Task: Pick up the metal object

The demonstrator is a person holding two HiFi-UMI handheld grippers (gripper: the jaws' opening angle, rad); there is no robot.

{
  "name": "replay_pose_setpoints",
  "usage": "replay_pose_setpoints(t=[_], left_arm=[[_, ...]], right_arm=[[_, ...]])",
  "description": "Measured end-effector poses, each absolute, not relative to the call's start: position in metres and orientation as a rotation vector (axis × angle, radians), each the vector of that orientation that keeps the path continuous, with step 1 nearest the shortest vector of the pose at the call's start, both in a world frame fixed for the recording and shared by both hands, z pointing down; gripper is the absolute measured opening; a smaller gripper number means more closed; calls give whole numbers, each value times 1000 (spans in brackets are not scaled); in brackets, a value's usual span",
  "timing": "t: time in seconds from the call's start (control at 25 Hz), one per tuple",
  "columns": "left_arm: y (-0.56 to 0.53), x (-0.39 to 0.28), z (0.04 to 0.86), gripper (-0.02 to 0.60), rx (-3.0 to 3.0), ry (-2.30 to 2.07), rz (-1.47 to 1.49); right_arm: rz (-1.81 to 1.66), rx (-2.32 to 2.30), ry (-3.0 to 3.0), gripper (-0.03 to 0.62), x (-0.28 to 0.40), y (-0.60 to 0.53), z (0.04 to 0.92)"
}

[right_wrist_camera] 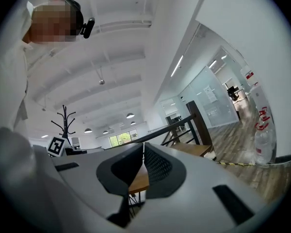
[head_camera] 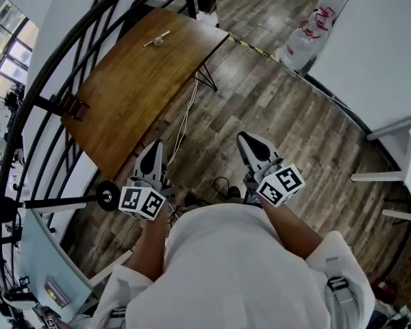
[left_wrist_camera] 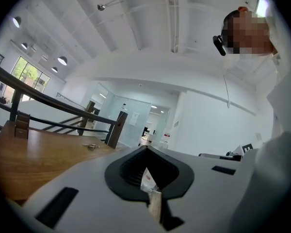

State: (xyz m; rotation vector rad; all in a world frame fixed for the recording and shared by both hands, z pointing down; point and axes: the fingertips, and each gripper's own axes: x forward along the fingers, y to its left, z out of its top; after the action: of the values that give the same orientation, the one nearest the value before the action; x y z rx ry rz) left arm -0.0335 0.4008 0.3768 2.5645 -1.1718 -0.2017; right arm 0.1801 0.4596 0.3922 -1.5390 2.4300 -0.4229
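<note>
The small silvery metal object (head_camera: 156,41) is seen lying near the far end of the brown wooden worktop (head_camera: 130,94), close to the dark metal railing (head_camera: 68,53) and well apart from both tools. The left hand-held gripper (head_camera: 153,149) and the right hand-held gripper (head_camera: 252,144) are held low and close to the body over the wood-plank floor (head_camera: 288,115), tips pointed forward. This may be judged a carrying posture, since the worktop has not yet been reached. Both pairs of jaws are seen closed, tip against tip, with nothing between them. That suits the approach, but they would have to be parted before the object could be taken.

As for writing, only black-and-white square markers are borne on the marker cubes (head_camera: 142,201). Red labels can be made out on the clear plastic bottles (head_camera: 303,41) stood by the white wall (head_camera: 370,53), but no word on them can be read — the print is too small.
</note>
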Motion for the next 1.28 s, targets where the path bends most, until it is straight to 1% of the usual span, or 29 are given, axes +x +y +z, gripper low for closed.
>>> replay_pose_setpoints(t=[0.36,0.64,1.0,1.28], left_arm=[[413,-15,371,12,2482,-1308,-155],[388,-30,389,12,2452,-1349,-182],[289,-43,394,12,2454,-1334,-277],[191,-77,380,12,2509,-1339,-299]], right_arm=[[-542,-1341,2450,26,198,443,400],[-592,-1317,2453,26,186,404,415],[-562,-1376,2482,26,175,318,412],[-511,-1416,2521,26,137,217,406]])
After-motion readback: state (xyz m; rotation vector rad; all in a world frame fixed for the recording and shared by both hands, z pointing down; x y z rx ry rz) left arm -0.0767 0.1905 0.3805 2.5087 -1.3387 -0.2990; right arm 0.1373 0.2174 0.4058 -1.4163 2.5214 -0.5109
